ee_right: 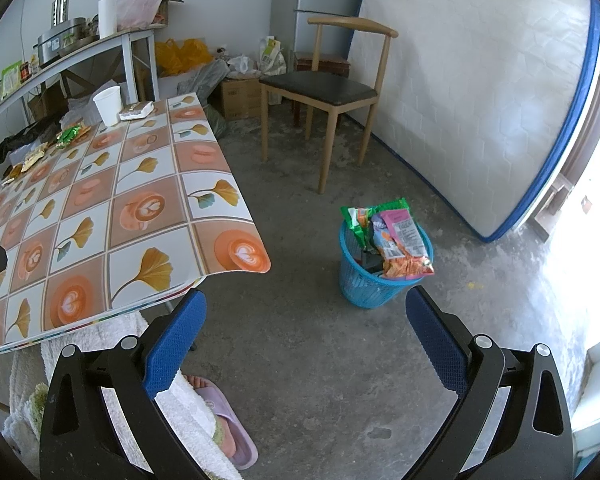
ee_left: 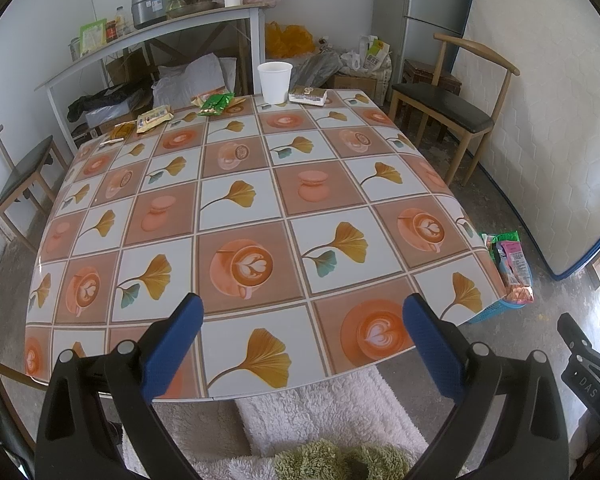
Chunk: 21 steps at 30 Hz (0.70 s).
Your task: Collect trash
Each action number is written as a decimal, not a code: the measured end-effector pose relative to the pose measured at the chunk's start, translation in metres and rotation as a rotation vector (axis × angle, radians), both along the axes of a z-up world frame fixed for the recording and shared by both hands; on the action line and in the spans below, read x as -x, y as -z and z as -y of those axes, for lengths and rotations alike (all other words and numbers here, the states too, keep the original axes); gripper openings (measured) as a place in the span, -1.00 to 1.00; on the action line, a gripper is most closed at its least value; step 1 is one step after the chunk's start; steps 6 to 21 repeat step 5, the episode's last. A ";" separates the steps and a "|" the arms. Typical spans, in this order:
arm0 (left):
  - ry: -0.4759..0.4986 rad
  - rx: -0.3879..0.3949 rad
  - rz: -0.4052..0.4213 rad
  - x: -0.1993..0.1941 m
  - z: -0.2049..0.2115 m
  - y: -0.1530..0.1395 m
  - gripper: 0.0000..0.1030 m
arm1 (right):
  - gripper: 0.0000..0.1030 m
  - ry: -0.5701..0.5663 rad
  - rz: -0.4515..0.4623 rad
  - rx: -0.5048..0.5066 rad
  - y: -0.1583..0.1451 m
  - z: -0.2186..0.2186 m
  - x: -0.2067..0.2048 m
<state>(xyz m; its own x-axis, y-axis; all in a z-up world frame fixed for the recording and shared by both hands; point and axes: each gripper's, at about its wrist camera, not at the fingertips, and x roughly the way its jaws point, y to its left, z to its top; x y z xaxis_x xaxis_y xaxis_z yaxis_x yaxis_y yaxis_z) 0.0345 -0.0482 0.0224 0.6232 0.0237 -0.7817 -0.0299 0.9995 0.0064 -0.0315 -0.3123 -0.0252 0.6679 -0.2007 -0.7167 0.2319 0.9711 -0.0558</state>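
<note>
My left gripper (ee_left: 302, 318) is open and empty, over the near edge of the patterned table (ee_left: 236, 184). Along the far edge lie a white paper cup (ee_left: 275, 81), a white packet (ee_left: 308, 95), a green wrapper (ee_left: 217, 103), a beige wrapper (ee_left: 154, 118) and a yellow wrapper (ee_left: 121, 131). My right gripper (ee_right: 306, 314) is open and empty above the floor, short of a blue mesh bin (ee_right: 374, 274) that holds several snack wrappers (ee_right: 396, 240). The bin also shows in the left wrist view (ee_left: 500, 304), right of the table. The cup (ee_right: 108, 105) and wrappers (ee_right: 70, 136) show far left in the right wrist view.
A wooden chair (ee_right: 328, 88) stands behind the bin, a mattress (ee_right: 480, 100) leans on the right wall. Another chair (ee_left: 18, 176) stands left of the table. A cluttered shelf (ee_left: 152, 32) runs behind it. My slippered foot (ee_right: 224, 420) is on the concrete floor.
</note>
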 end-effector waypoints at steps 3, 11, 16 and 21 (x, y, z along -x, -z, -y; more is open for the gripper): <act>0.000 -0.001 0.000 0.000 0.000 0.000 0.90 | 0.87 0.000 0.000 0.000 0.000 0.000 0.000; 0.000 0.001 0.000 -0.001 0.000 0.000 0.90 | 0.87 0.000 0.000 -0.002 0.001 0.000 0.000; 0.000 0.001 0.000 -0.001 0.000 0.000 0.90 | 0.87 0.000 0.000 -0.002 0.001 0.000 0.000; 0.000 0.001 0.000 -0.001 0.000 0.000 0.90 | 0.87 0.000 0.000 -0.002 0.001 0.000 0.000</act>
